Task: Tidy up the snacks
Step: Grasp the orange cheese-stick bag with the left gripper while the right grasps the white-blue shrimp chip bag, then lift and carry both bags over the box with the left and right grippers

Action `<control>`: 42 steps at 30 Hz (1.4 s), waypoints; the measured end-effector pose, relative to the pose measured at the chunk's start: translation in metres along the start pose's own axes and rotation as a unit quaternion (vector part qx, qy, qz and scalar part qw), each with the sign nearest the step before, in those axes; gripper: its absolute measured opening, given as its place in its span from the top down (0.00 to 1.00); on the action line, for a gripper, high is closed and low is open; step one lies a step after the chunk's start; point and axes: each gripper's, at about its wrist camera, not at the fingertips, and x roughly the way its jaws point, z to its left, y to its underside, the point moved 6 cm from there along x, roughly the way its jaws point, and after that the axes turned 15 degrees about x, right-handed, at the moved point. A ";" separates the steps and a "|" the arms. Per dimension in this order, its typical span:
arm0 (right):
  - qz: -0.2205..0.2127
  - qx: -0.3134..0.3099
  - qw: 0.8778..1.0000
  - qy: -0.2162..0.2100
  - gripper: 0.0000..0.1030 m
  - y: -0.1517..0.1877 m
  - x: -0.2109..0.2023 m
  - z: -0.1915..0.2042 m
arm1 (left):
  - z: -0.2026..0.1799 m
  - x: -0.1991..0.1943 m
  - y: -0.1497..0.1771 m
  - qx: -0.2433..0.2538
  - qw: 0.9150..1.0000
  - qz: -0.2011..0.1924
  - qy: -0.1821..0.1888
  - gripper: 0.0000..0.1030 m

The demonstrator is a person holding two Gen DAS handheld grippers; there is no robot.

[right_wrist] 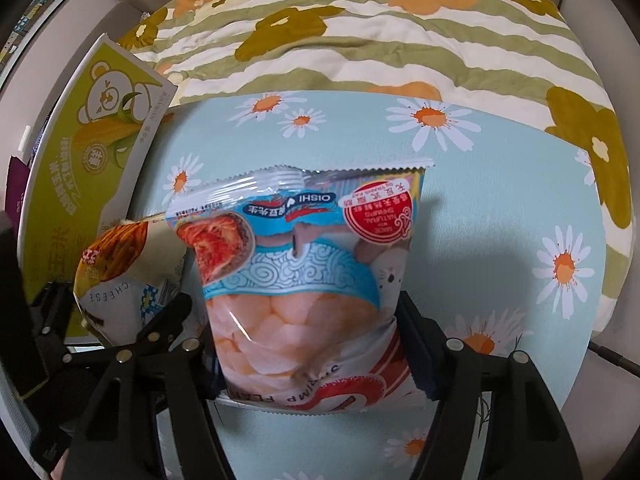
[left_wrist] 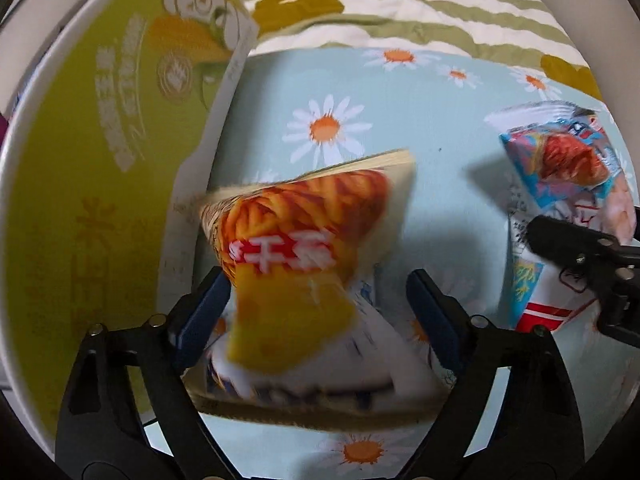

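Observation:
An orange and yellow cheese snack bag [left_wrist: 288,264] stands tilted and blurred on the blue daisy sheet [left_wrist: 440,128], between the fingers of my left gripper [left_wrist: 316,280]. The left pad [left_wrist: 208,304] touches the bag. A strip of sheet shows between the bag and the right pad [left_wrist: 428,316]. In the right wrist view, a blue and pink shrimp chips bag [right_wrist: 304,264] is pinched at its lower half by my right gripper [right_wrist: 304,324], shut on it. The cheese bag [right_wrist: 120,268] lies just left of it. The shrimp bag [left_wrist: 568,168] shows at the right of the left wrist view.
A large green carton [left_wrist: 100,160] with a bear and corn print lies along the left, close to the cheese bag. A green-striped quilt [right_wrist: 360,48] with orange flowers is bunched behind the sheet. Bare sheet [right_wrist: 500,220] extends to the right of the shrimp bag.

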 end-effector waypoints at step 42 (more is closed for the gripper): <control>-0.188 -0.019 0.976 -0.110 0.45 0.042 -0.163 0.184 | 0.219 -0.225 0.036 -0.039 0.971 -0.234 0.023 0.42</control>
